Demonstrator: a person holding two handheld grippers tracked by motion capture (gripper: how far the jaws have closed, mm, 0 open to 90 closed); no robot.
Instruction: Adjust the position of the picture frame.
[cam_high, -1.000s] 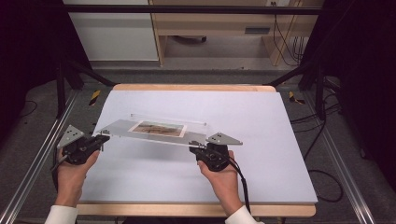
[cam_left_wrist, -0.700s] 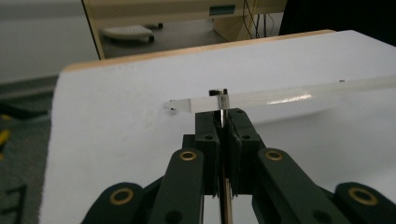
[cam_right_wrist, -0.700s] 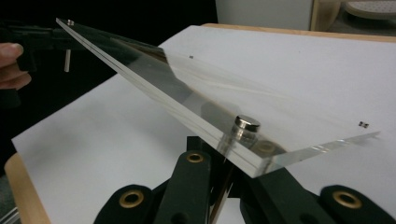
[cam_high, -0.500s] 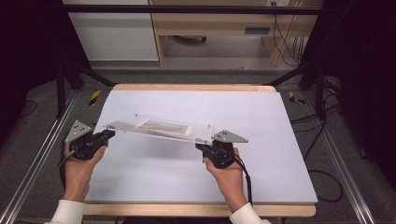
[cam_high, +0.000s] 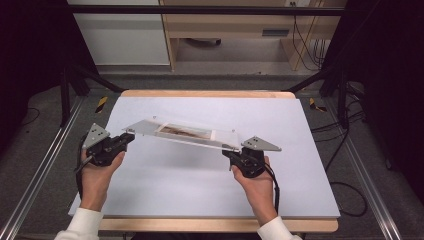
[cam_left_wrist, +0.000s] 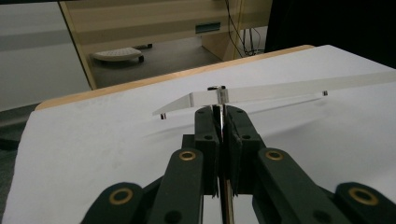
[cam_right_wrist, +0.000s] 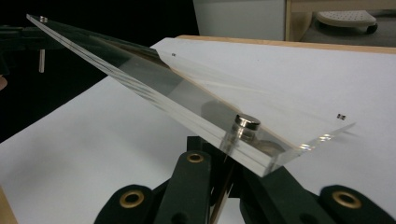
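While both tongs clamp its end edges, acrylic frame (cam_high: 182, 133) tilted, clear of table (cam_high: 200, 185).

Both grippers, left (cam_high: 129, 138) and right (cam_high: 231, 154), have fingers clamped together, hands apart.

Acrylic frame's (cam_high: 182, 133) brown insert indistinct

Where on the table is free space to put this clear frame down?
The white table cover is bare almost everywhere: a wide patch between the clear frame and the far wooden edge, and another toward the right edge. The near strip is crowded by the left gripper and right gripper, both gripping the frame.
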